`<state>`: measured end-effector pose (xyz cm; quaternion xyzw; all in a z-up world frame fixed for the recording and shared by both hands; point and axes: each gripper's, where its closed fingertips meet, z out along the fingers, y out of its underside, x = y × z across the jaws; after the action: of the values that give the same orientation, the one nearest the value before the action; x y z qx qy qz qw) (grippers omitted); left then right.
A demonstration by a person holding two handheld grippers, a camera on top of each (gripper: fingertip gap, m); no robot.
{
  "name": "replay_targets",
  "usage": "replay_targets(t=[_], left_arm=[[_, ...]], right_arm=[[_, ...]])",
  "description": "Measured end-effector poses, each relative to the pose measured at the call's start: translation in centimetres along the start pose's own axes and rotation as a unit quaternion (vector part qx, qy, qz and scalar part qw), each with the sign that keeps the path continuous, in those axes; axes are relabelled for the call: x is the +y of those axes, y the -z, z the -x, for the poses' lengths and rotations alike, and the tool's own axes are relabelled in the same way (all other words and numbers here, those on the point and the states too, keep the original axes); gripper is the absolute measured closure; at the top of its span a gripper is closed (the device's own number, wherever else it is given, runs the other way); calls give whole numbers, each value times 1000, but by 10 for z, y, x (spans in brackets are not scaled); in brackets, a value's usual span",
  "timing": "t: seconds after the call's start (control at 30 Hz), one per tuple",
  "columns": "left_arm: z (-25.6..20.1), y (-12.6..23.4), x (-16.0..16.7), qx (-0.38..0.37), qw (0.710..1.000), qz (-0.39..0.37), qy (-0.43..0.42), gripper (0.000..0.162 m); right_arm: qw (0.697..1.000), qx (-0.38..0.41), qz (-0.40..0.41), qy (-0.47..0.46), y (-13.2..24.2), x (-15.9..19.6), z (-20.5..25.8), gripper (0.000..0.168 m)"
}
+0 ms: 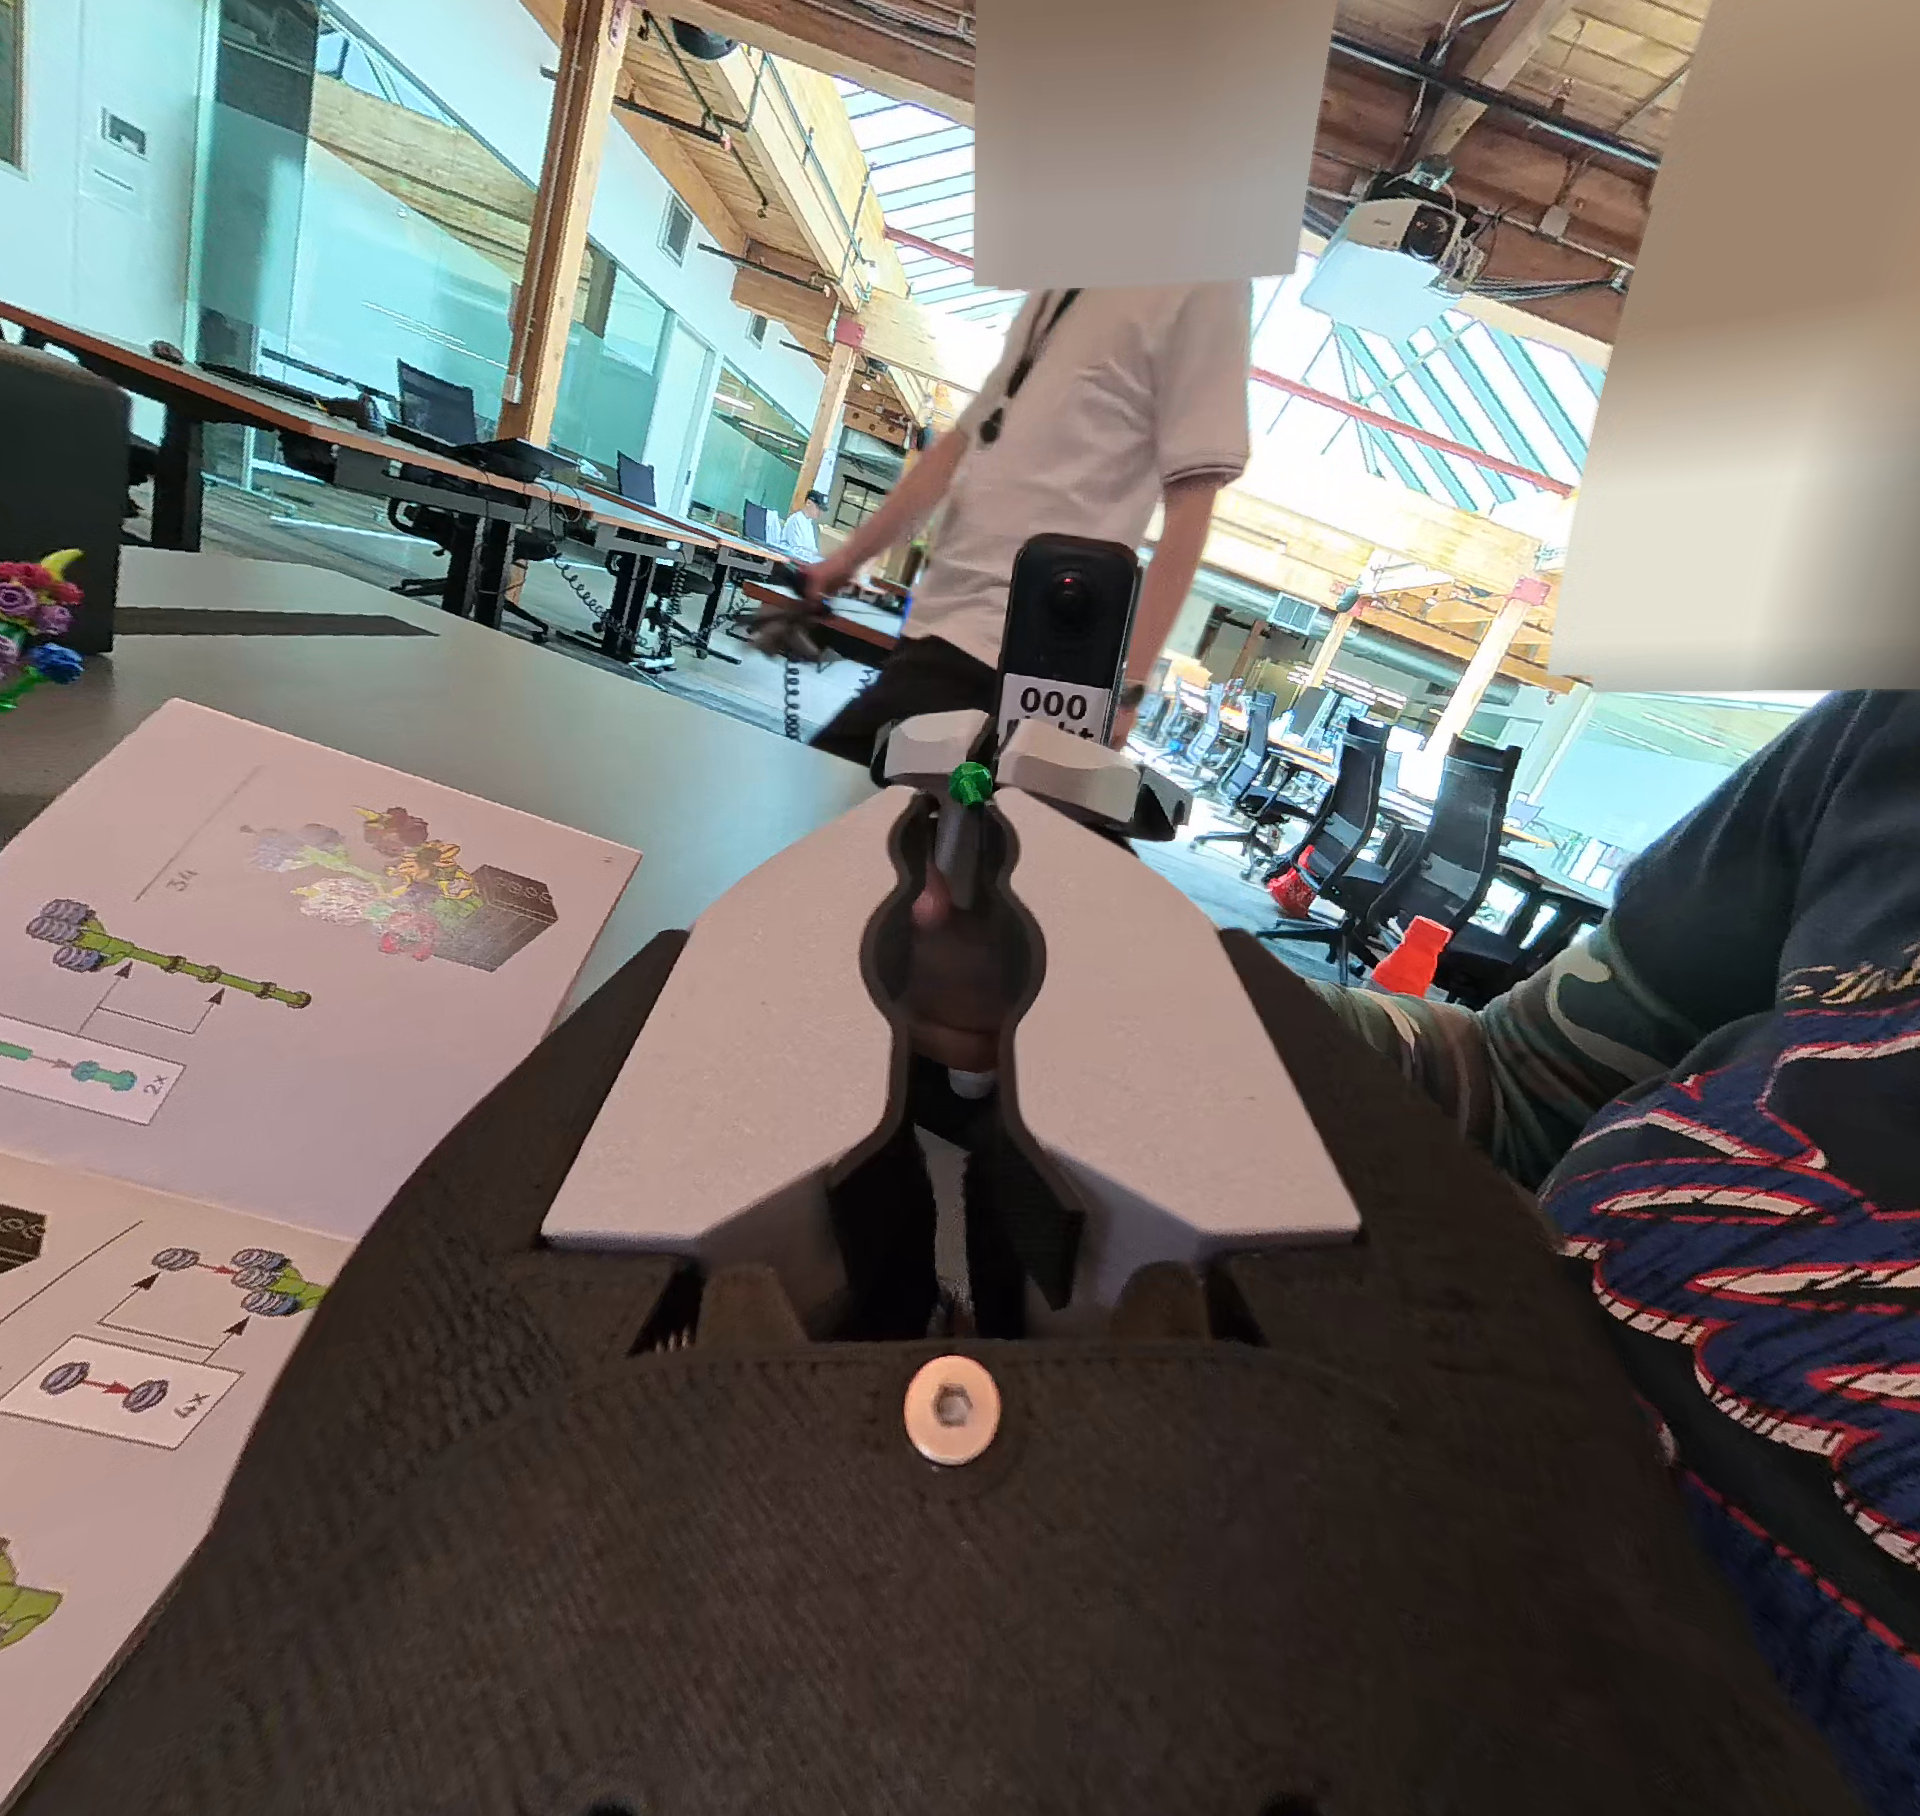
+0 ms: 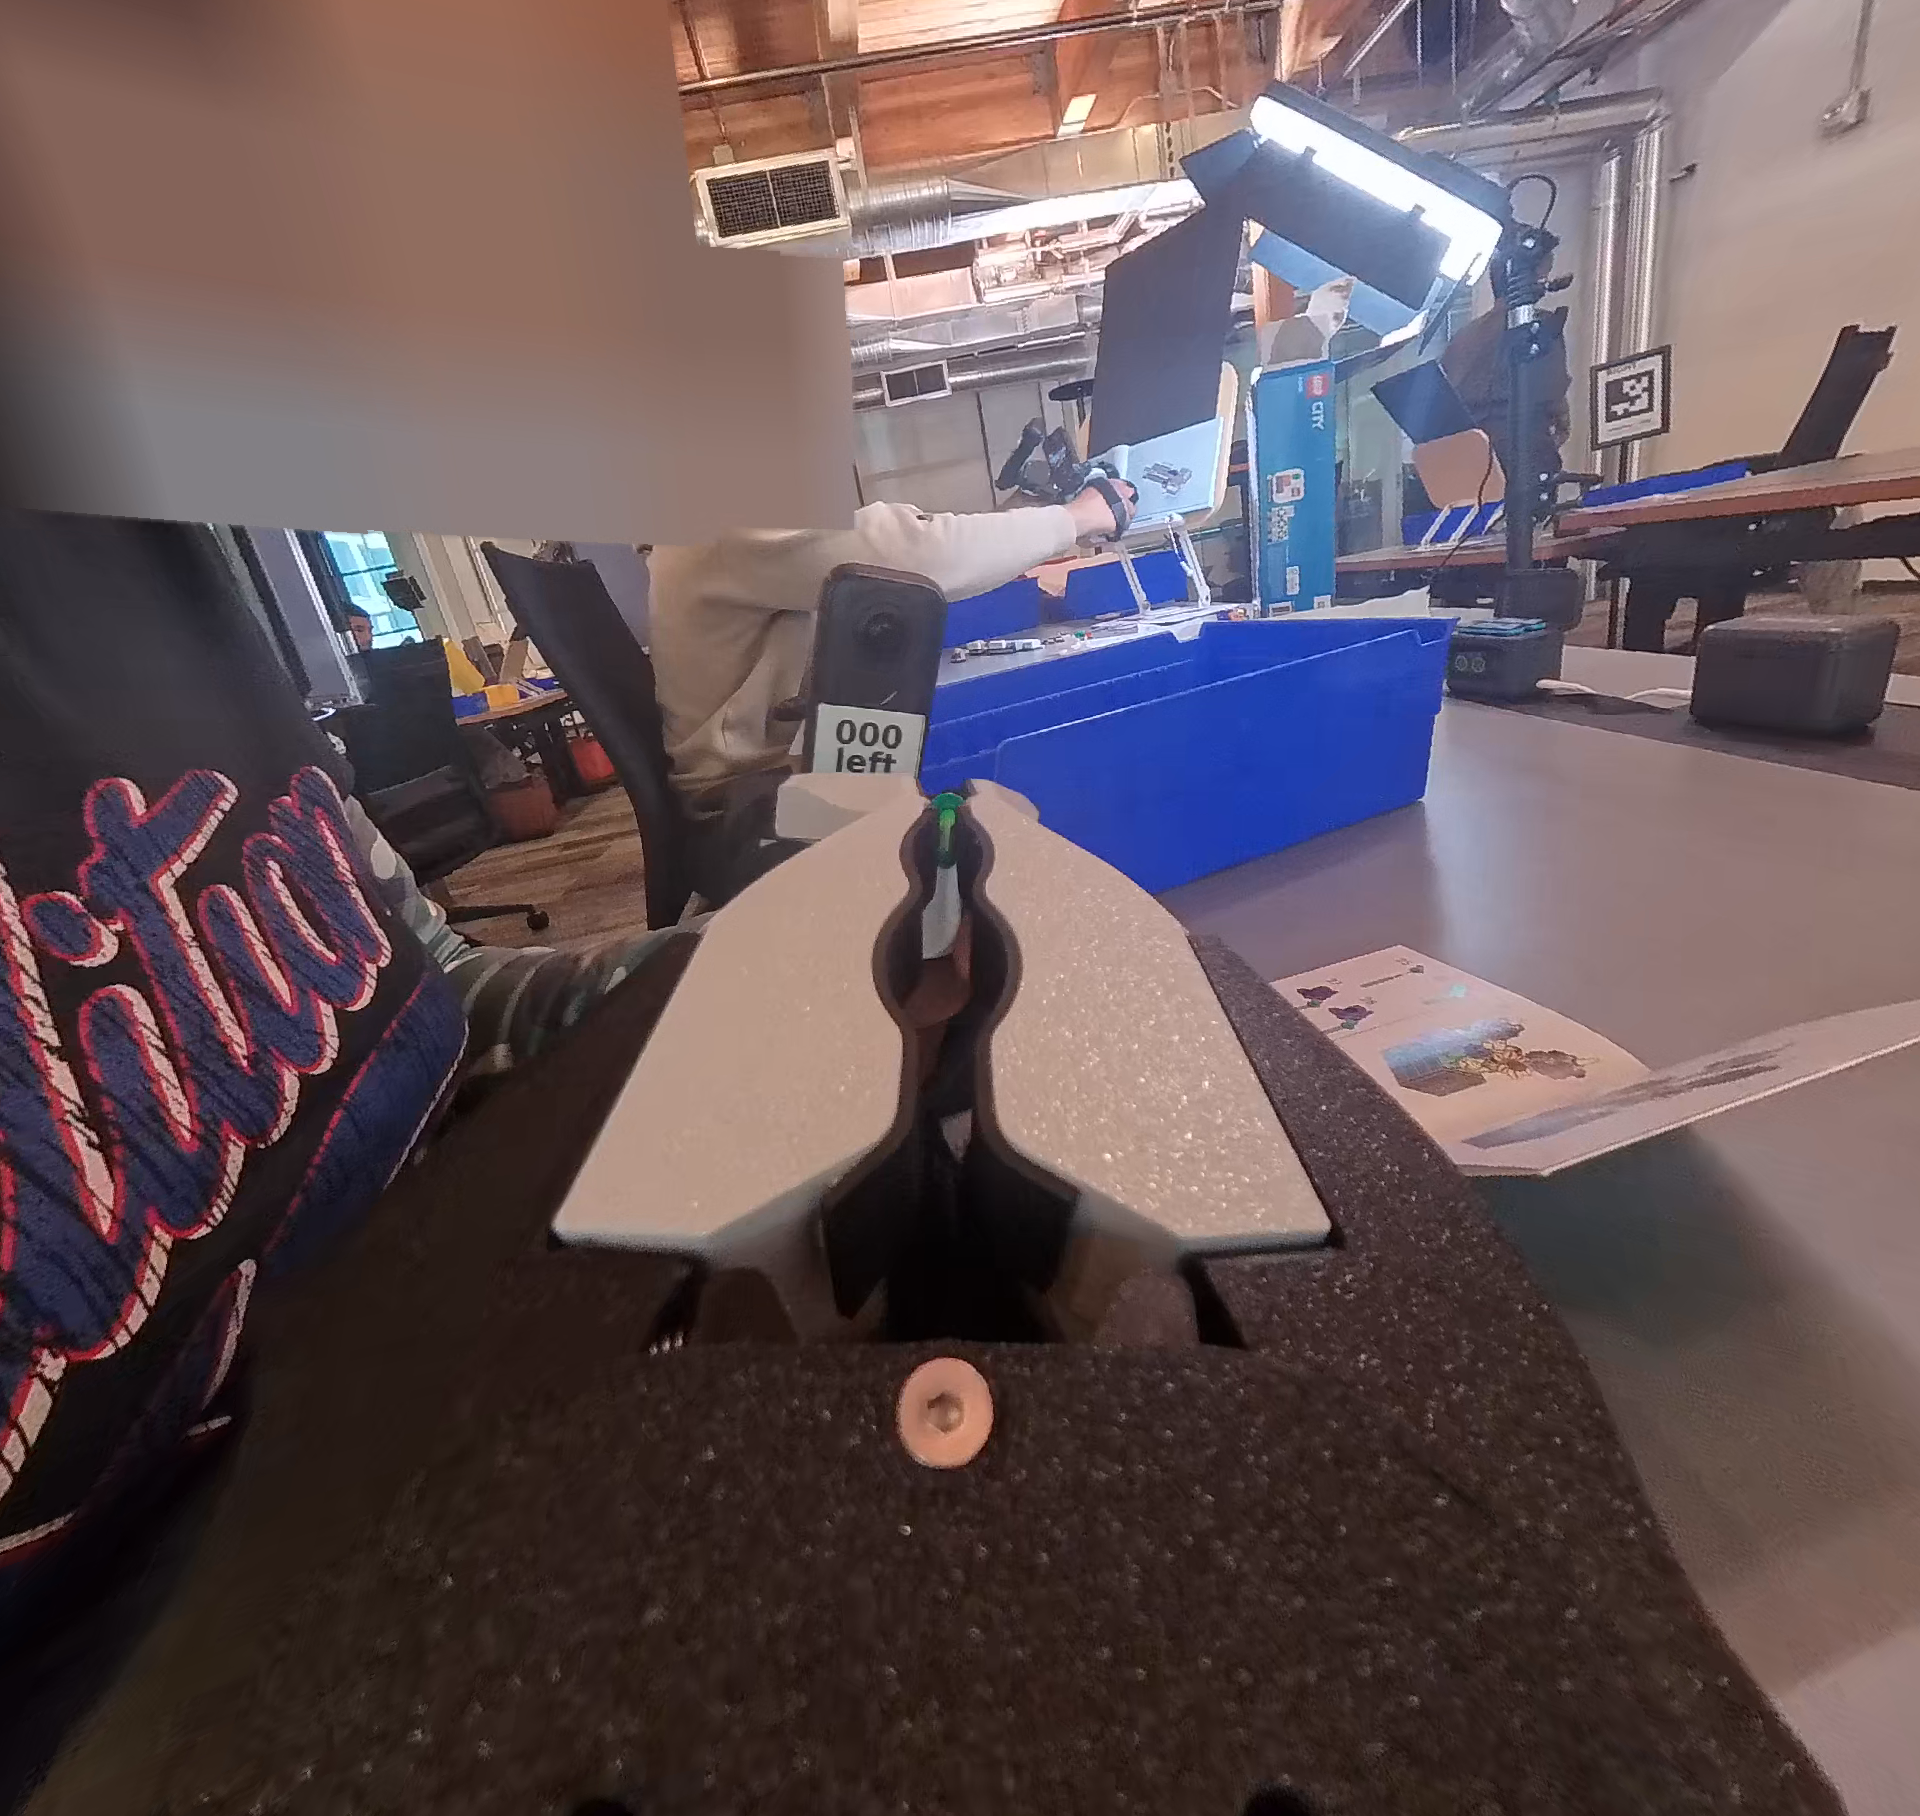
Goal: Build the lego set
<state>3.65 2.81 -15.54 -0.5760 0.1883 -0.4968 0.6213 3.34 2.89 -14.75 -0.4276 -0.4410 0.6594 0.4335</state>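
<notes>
My two grippers meet tip to tip above the grey table (image 1: 540, 727). In the left wrist view my left gripper (image 1: 961, 810) is shut, with a small green lego piece (image 1: 968, 782) at its tips. The right gripper (image 1: 985, 760) faces it and its grey fingers close around the same piece. In the right wrist view my right gripper (image 2: 951, 812) is shut on the green piece (image 2: 945, 816), and a white part shows in the gap behind it. One finger (image 2: 831, 802) of the left gripper shows just beyond. How much of the piece sits inside each grip is hidden.
An open instruction booklet (image 1: 312, 935) lies on the table, also seen in the right wrist view (image 2: 1455, 1049). A built lego flower bouquet (image 1: 36, 613) stands far left. Blue bins (image 2: 1195, 727) and a black case (image 2: 1792, 670) sit farther along. A person (image 1: 1081, 478) walks behind the table. Both grippers' tips are close together, under 4 cm apart.
</notes>
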Motion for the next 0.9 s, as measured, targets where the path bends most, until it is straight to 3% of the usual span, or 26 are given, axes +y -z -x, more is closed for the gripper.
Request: replay_targets(t=[0.9], left_arm=[[-2, 1, 1, 8, 1000, 8, 1, 159]], right_arm=[[999, 8, 29, 20, 0, 4, 1, 162]])
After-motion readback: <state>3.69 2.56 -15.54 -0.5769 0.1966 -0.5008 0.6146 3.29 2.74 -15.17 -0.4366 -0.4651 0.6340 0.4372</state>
